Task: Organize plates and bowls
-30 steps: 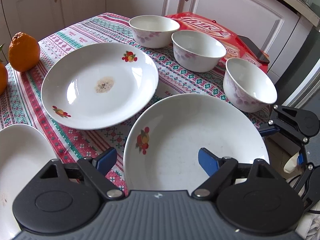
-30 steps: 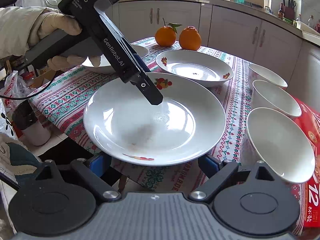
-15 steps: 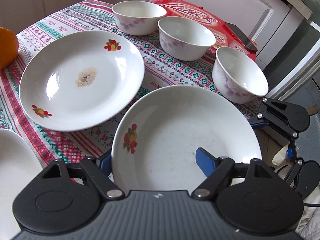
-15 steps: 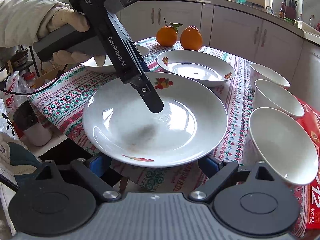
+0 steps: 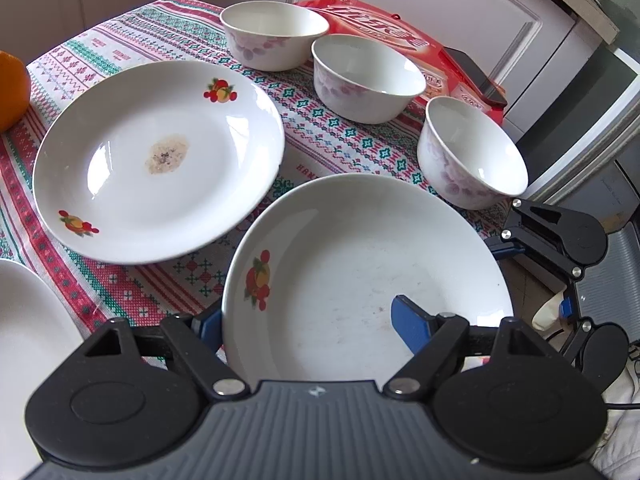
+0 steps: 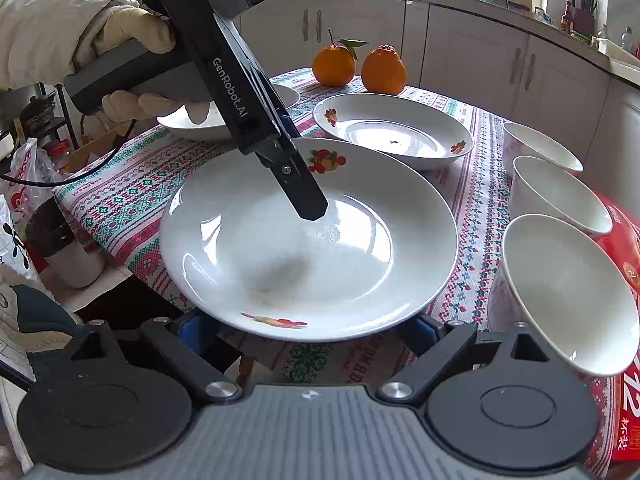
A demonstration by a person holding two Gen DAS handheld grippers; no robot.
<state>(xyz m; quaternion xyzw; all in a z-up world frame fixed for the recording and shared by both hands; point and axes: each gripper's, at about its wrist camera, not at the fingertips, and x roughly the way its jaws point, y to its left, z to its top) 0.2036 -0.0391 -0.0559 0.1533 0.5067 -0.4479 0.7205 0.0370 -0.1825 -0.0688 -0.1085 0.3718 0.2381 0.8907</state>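
Observation:
A white plate with fruit prints (image 5: pixel 360 264) (image 6: pixel 308 248) lies at the table's near corner and overhangs the edge. My left gripper (image 5: pixel 308 320) (image 6: pixel 308 204) is shut on its rim, one blue finger (image 5: pixel 412 320) on the inside, the other under the rim. My right gripper (image 6: pixel 308 328) stands open, its fingers below the plate's opposite rim and not pressing it. A second plate with a brown stain (image 5: pixel 160 156) (image 6: pixel 392 136) lies behind, a third plate (image 5: pixel 24 340) (image 6: pixel 208 120) beside it. Three white bowls (image 5: pixel 274 32) (image 5: pixel 366 76) (image 5: pixel 472 152) stand in a row.
Two oranges (image 6: pixel 334 64) (image 6: pixel 384 70) sit at the table's far end. A red box (image 5: pixel 384 32) with a dark phone (image 5: pixel 476 76) on it lies behind the bowls. White cabinets surround the patterned tablecloth (image 5: pixel 100 48). A gloved hand (image 6: pixel 132 32) holds the left gripper.
The left jaws have closed onto the near plate's rim, with one finger slipping under it, and the left gripper has tipped further down. The right gripper has kept still.

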